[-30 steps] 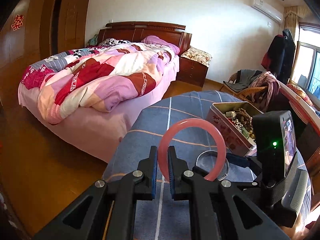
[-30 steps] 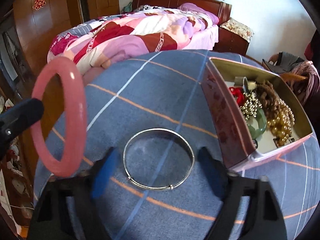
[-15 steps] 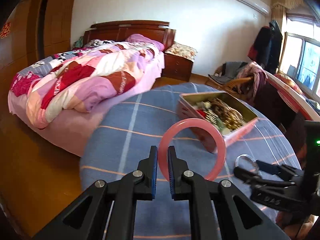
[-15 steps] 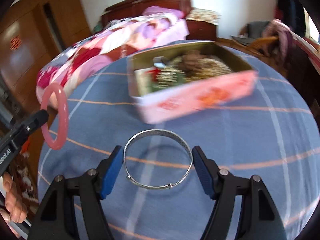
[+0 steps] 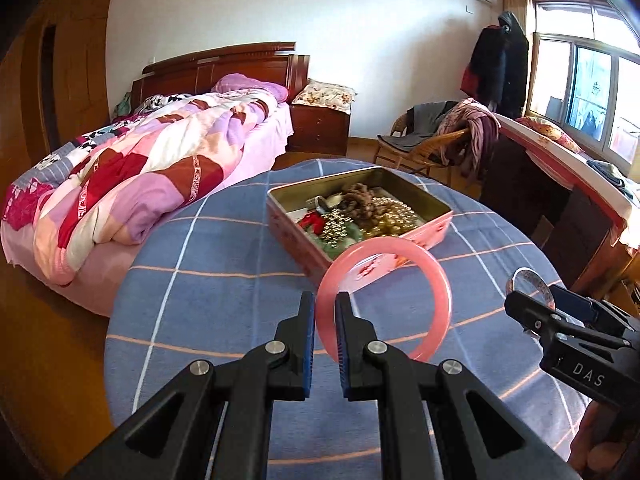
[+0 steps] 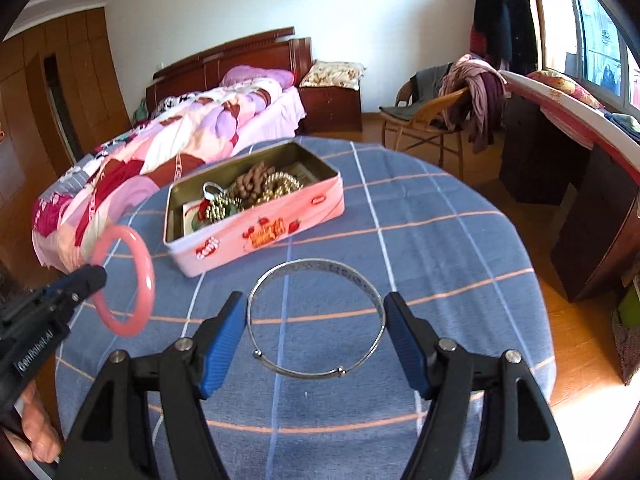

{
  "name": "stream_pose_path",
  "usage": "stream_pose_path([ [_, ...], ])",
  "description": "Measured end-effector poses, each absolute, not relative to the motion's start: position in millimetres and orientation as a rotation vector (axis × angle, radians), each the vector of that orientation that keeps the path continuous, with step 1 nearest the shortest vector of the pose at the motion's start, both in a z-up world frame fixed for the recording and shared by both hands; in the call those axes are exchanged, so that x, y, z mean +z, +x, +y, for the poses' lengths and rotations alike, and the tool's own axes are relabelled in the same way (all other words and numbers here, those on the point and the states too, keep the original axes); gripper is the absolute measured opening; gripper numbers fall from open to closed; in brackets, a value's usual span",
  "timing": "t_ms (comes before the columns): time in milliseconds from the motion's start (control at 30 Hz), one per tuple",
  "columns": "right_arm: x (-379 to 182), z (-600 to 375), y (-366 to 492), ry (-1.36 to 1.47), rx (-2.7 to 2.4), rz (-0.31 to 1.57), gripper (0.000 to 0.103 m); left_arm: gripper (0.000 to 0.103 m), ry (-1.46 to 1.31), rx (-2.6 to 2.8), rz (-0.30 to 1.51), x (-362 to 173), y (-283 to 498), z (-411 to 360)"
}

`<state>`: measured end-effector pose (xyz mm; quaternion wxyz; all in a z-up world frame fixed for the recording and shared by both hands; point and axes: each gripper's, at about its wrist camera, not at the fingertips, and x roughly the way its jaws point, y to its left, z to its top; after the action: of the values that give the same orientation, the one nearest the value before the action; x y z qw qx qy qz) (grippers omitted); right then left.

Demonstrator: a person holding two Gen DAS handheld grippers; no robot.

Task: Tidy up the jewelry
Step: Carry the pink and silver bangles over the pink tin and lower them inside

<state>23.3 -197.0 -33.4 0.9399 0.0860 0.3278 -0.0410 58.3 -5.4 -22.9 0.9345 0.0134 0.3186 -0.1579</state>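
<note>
Both bangles are up off the table (image 5: 208,288) right now and the tin is the obvious destination. The left claw (image 5: 322,320) is pinched tight on the rim of the pink bangle (image 5: 434,280), which stands upright in the jaws with the ring sticking out ahead. The right claw (image 6: 314,330) has its jaws spread wide across the thin silver bangle (image 6: 316,320), one blue pad pressing each side, so it's gripped across its width and held flat-ish above the blue checked cloth.

The pink tin (image 6: 280,224) sits open on the table, just ahead of both claws, already loaded with gold beads, a brown bead string, something green and something red. No lid in sight.

My read: this is the carry step, both pieces being brought to the tin. Next move would be getting one claw over the open top and letting go, then the other. The pink one looks closer, near the tin's front wall. The silver one is springy and wide, so it probably needs to go in tilted or flat over the pile, otherwise it could hang on the rim or bounce out
</note>
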Motion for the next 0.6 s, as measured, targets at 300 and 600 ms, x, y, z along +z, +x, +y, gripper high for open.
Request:
stream_pose_path([
  [300, -15.8, -195.3, 18.3, 0.167, -0.09, 0.6, 0.073, 0.009, 0.034, -0.359, 0.626, -12.4, 56.7, -23.0],
  [600, 0.3, -198.4, 21.8, 0.154, -0.117, 0.537, 0.073, 0.009, 0.032, -0.361, 0.622, -12.4, 66.3, -29.3],
])
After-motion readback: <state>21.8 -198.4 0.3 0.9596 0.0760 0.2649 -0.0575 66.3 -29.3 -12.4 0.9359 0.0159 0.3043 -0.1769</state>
